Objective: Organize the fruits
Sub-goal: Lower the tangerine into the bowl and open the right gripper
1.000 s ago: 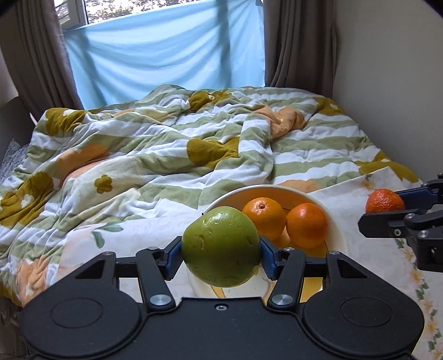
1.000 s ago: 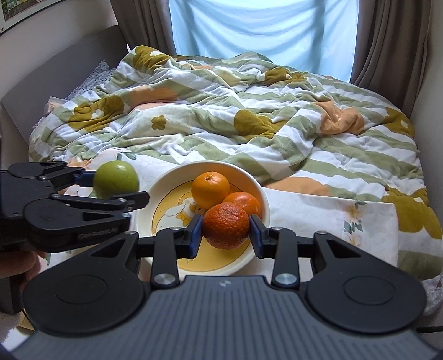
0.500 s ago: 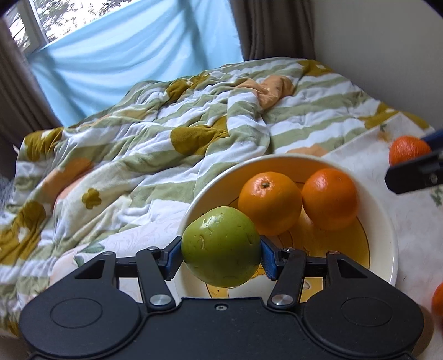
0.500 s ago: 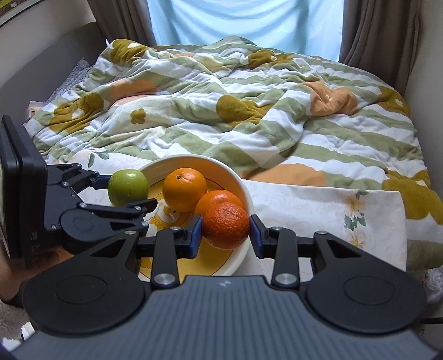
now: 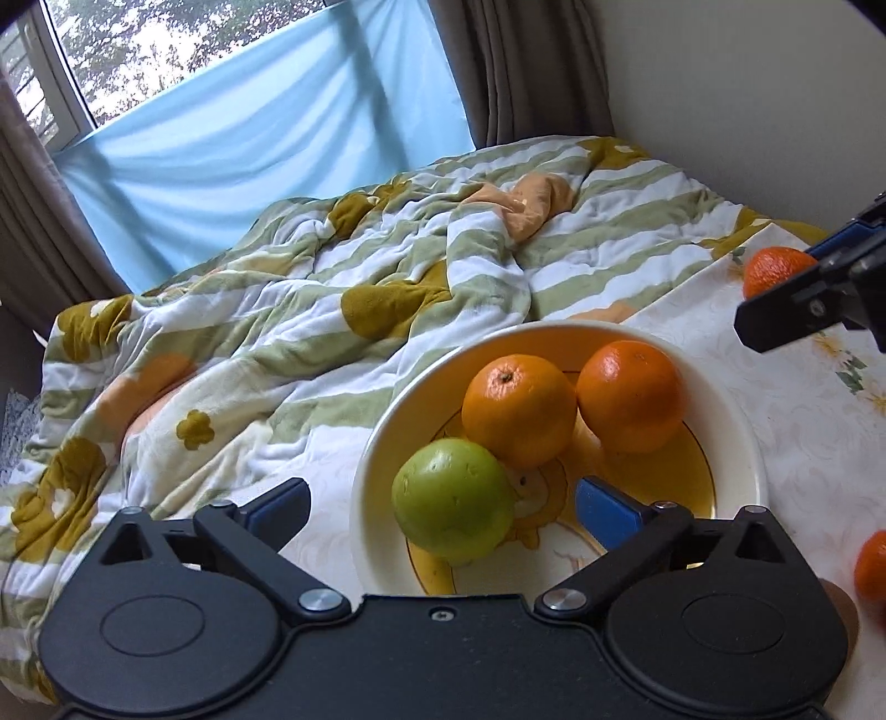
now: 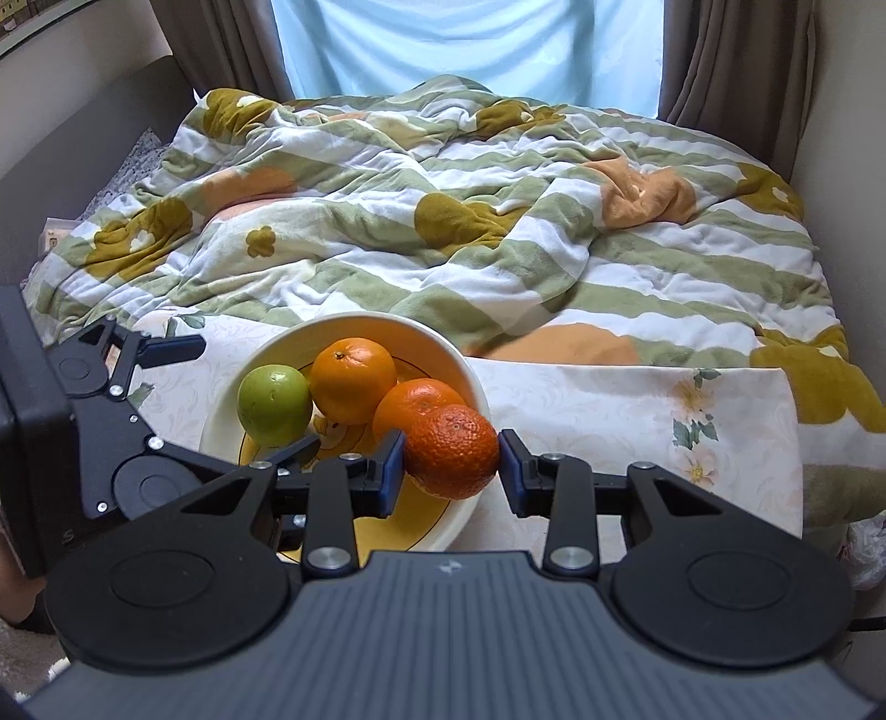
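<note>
bowl: glossy glazed | quilt: soft fleecy cloth | tangerine: pebbly skin

Soft daylight comes through the pale blue curtain at the far end, its upper part washed out in the right wrist view; shadows are faint; small highlights shine on the oranges; fisheye bending curves the edges; corners darken; focus is sharp.
</note>
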`<action>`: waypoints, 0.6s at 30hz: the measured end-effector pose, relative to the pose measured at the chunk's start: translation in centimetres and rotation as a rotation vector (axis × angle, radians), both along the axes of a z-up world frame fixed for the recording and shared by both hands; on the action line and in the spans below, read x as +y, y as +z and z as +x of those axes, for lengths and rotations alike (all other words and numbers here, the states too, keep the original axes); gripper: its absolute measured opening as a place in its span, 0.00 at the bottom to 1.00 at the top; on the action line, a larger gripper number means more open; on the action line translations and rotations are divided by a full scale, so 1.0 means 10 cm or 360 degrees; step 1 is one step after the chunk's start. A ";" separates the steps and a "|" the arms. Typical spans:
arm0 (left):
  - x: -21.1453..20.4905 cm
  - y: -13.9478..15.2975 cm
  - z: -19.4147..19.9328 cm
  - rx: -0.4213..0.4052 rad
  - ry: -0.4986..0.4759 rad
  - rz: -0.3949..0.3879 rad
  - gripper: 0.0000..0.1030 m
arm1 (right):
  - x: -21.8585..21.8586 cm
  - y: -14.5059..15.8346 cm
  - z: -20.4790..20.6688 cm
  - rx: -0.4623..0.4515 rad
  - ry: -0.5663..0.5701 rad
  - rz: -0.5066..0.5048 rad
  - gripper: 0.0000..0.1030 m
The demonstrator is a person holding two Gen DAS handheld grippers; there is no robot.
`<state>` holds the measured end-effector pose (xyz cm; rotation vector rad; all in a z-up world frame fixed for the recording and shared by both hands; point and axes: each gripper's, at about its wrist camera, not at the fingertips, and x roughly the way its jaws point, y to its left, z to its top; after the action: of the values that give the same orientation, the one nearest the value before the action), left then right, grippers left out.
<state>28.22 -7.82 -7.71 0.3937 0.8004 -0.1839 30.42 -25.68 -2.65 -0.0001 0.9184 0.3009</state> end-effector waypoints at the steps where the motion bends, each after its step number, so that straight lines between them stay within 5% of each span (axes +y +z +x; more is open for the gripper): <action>1: 0.03 0.02 -0.04 0.0011 0.0010 -0.0018 1.00 | -0.01 0.02 -0.01 -0.0004 -0.0002 0.0003 0.50; 9: 0.19 0.15 -0.45 0.0060 0.0095 -0.0135 1.00 | 0.09 0.03 -0.10 -0.0009 0.0065 -0.0008 0.50; 18: 0.37 0.21 -0.73 0.0069 0.0216 -0.0208 1.00 | 0.42 -0.36 -0.13 0.0043 0.0219 -0.0059 0.50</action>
<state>20.95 -4.14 -5.62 0.2120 0.8501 -0.1172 29.08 -21.47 -6.23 -0.0938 0.9525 0.4126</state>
